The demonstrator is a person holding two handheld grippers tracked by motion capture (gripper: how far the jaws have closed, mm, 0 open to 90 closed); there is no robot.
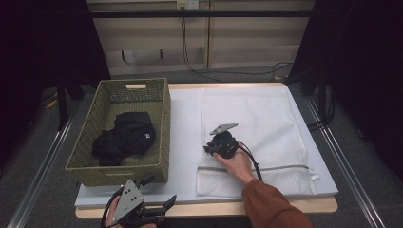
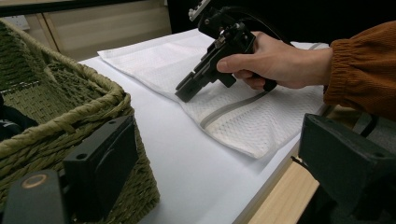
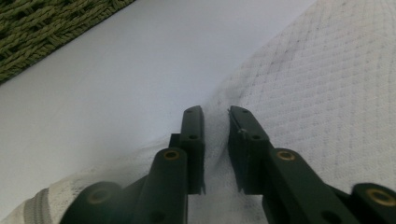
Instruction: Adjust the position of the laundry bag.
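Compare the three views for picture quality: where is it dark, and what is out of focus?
High view: the surroundings are dark, while the white mesh bag is evenly lit and the black garment loses detail. Left gripper view: its own jaws are soft, the right gripper sharper. Right gripper view: the basket blurs at the top edge.

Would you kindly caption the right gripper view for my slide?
Right tool, jaws nearly closed, pinching up white mesh laundry bag fabric near its edge.
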